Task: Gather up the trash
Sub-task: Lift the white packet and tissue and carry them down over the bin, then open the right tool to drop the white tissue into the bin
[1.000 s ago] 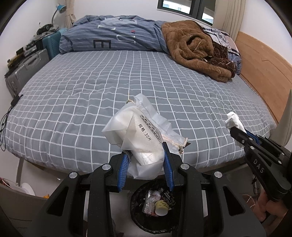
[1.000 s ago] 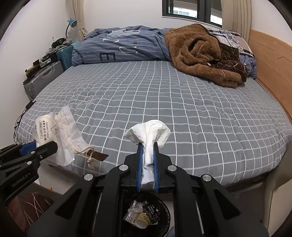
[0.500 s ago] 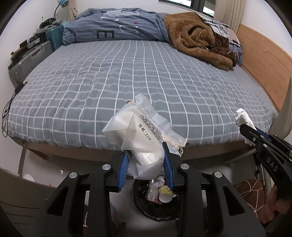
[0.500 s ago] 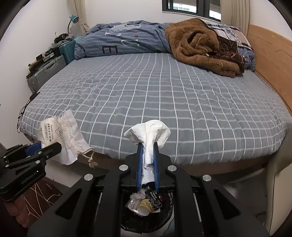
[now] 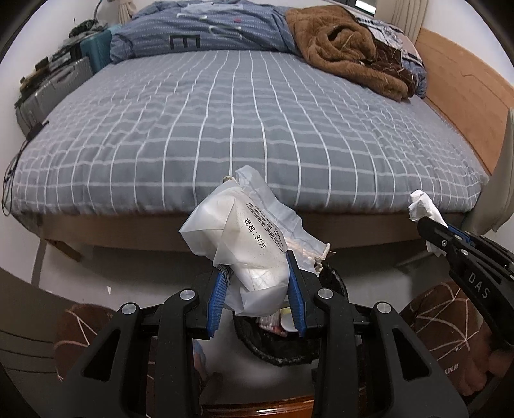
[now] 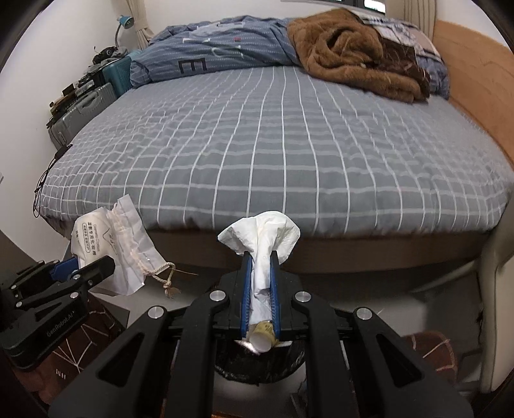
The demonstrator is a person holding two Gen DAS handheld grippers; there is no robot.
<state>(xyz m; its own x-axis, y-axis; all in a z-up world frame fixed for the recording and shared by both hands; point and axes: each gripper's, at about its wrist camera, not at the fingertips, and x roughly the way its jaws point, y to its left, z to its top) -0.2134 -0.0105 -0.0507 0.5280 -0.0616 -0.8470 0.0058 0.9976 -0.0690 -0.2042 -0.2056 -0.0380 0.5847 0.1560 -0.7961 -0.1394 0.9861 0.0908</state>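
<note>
Trash bin (image 5: 282, 350) sits below us beside the bed (image 5: 231, 128); our left hand-held gripper (image 5: 257, 289) clamps a plastic bag (image 5: 244, 244), our right hand-held gripper (image 6: 260, 289) pinches a tissue (image 6: 263, 234).

Location type: domestic bedroom. Identifying features: a wide bed with a grey sheet crossed by white grid lines (image 5: 225, 112) fills most of both views. A blue striped duvet with printed letters (image 5: 205, 32) and a rumpled brown fleece blanket (image 6: 353, 54) lie along its far edge. A light wooden headboard panel (image 5: 462, 80) bounds the right side. Grey and teal hard-shell suitcases (image 6: 86, 103) stand against the white left wall, below a blue desk lamp (image 6: 123, 21). A black-lined round waste bin holding discarded packaging (image 5: 276, 340) stands on the floor beside the bed.
</note>
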